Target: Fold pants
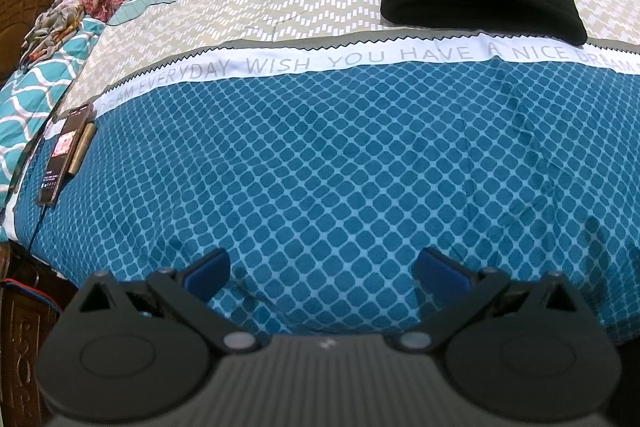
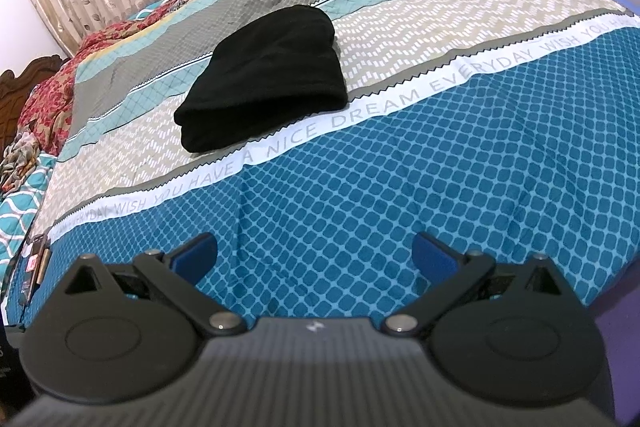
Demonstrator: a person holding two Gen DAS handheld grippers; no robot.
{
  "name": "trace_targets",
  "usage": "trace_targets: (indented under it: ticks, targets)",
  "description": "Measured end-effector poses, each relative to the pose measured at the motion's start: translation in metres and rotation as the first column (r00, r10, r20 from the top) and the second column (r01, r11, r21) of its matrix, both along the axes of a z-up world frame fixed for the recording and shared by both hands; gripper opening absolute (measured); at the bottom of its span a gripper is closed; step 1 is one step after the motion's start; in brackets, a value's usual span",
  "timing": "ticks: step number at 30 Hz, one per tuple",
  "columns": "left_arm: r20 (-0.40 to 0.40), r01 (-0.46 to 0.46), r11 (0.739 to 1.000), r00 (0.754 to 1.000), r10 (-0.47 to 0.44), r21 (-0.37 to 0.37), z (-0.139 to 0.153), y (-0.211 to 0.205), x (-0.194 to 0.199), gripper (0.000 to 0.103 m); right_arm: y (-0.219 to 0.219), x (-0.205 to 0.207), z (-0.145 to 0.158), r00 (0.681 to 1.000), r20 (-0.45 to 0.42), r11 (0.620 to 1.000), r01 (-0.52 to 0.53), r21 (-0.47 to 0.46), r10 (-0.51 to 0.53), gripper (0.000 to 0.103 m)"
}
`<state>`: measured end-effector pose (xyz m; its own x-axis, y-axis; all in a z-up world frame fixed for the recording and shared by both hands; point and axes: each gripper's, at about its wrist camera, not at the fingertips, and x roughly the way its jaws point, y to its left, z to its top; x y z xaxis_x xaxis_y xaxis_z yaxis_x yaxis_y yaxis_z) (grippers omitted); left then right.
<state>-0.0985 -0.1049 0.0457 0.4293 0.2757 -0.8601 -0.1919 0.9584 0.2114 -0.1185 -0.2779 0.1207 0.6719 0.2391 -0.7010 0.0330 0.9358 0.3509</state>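
A patterned bedspread (image 1: 320, 167) covers the bed under both grippers. The folded black pants (image 2: 264, 79) lie well ahead of the fingers, on the beige band. The left gripper (image 1: 320, 267) and right gripper (image 2: 316, 251) both hover over the blue section, fingers wide, holding nothing. A phone (image 1: 64, 155) lies far left of the left fingers.

The black pants (image 2: 266, 77) lie folded on the patterned bed (image 2: 400, 167). The right tool (image 2: 315, 255) hovers near, fingers spread, empty.
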Motion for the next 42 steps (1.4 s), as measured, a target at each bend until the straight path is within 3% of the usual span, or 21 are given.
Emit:
trace_targets:
  ticks: [42]
  targets:
    - [-0.006,0.010,1.000,1.000,-0.010,0.007,-0.0004,-0.0029,-0.0010,0.103,-0.0025,-0.0018,-0.0003,1.000,0.003,1.000,0.023,0.003,-0.023,0.103]
